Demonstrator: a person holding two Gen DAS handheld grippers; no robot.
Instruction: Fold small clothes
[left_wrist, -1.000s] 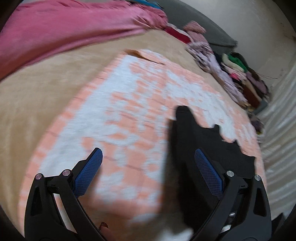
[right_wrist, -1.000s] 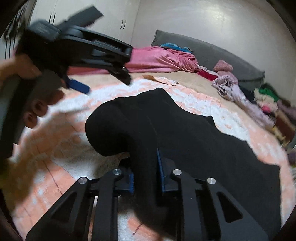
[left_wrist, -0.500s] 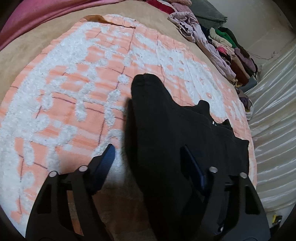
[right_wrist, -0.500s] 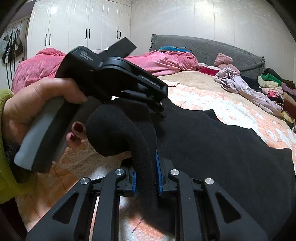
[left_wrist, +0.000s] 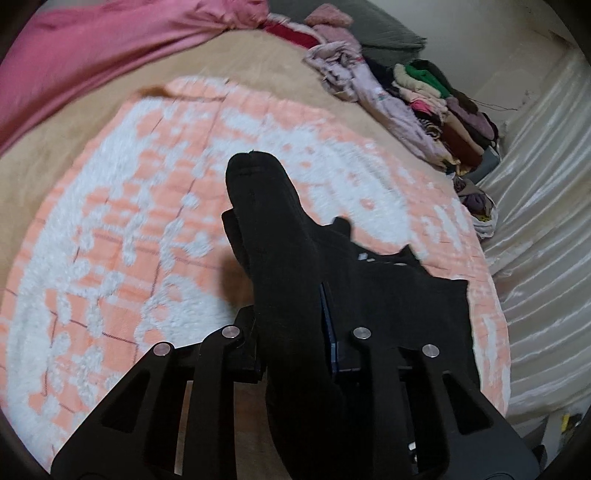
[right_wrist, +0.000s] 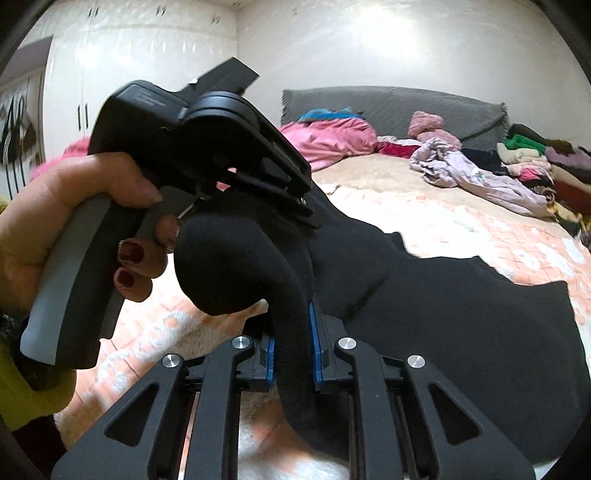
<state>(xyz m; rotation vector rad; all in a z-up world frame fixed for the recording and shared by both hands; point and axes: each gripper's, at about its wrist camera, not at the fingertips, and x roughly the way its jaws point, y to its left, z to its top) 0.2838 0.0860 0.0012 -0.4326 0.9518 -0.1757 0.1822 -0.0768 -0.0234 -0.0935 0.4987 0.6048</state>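
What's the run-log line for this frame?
left gripper: shut on black garment | right gripper: shut on black garment | surface: orange-white blanket

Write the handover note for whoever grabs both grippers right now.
Left gripper: shut on the black garment, pinching a raised fold.
Right gripper: shut on the same garment, on a rolled edge beside the left one.
The rest of the garment trails flat over the orange-and-white blanket; a pile of other clothes waits at the bed's far side.
Done: both grips are set.
Left: carry the held edge over to make the fold, release, smooth.
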